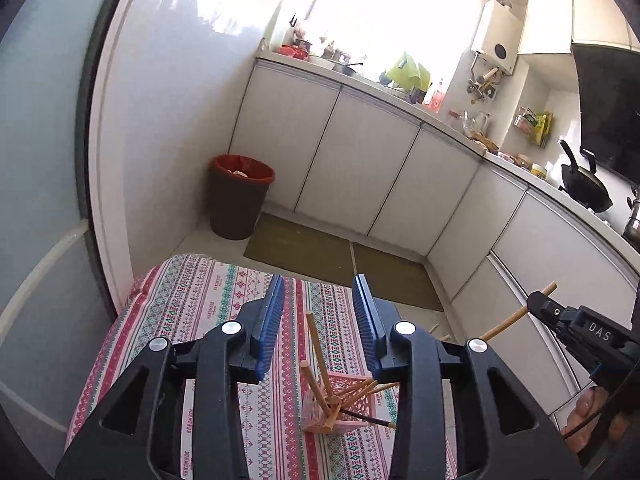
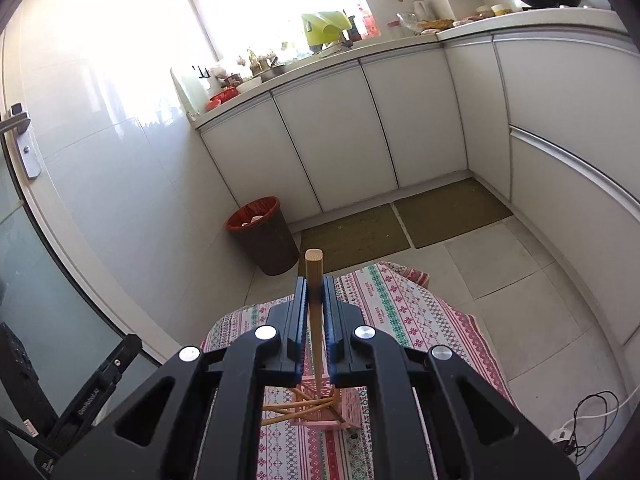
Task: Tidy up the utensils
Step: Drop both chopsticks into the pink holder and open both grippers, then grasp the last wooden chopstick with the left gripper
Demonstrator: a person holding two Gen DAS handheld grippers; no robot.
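Chopsticks [image 1: 320, 364] in basket [image 1: 352, 404] on table [image 1: 192, 300]; bin [image 1: 239, 196] beyond, left of cabinets [image 1: 360, 160].

Splayed chopsticks [image 1: 340, 390] crowding the pink basket [image 1: 352, 404] mouth.

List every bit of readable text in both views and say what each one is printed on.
"DAS" – white letters on the body of the right claw, seen from the left wrist view.
Small repeated print on the patterned tablecloth – too blurred to read.
Raised lettering on the black arm of the left claw seen in the right wrist view – too small to read.
Labels on the countertop bottles and hanging packets – unreadable.
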